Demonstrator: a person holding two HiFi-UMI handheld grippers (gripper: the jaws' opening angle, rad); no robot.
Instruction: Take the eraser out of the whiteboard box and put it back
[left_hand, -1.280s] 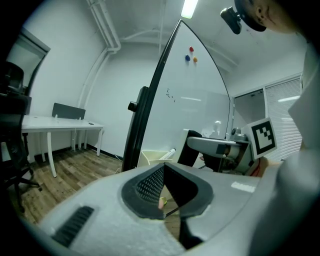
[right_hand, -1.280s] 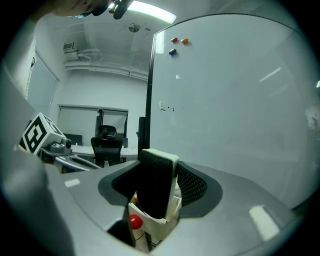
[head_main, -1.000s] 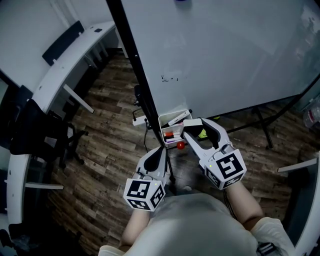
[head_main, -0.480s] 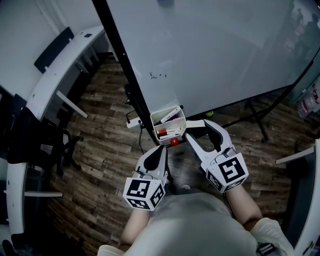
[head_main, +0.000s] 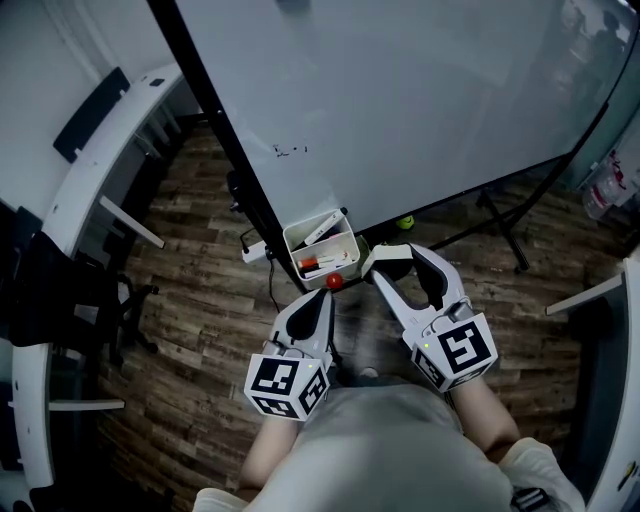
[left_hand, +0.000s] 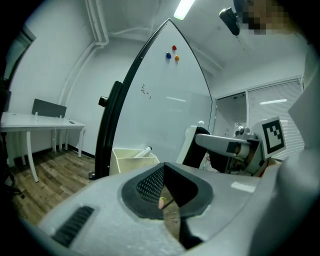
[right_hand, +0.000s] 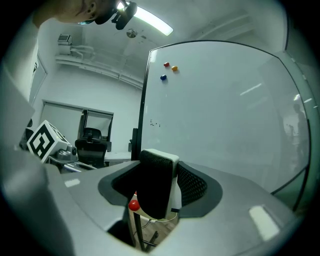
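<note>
Right gripper (right_hand: 158, 189) clamped on the eraser, out of the box.

Its two jaws stand wide and press on a black-felt, white-backed block eraser (right_hand: 159, 165), held level in the air. Seen from the head view, the eraser sits just right of the small cream plastic box (head_main: 291, 250), apart from it. The box hangs at the lower edge of the large tilted whiteboard (head_main: 400, 100) and holds a white marker (head_main: 318, 230); a small red ball (head_main: 333, 282) shows just below it. The left gripper (left_hand: 165, 189), jaws together on nothing, hangs below the box over the dark wood-plank floor (head_main: 200, 270).
</note>
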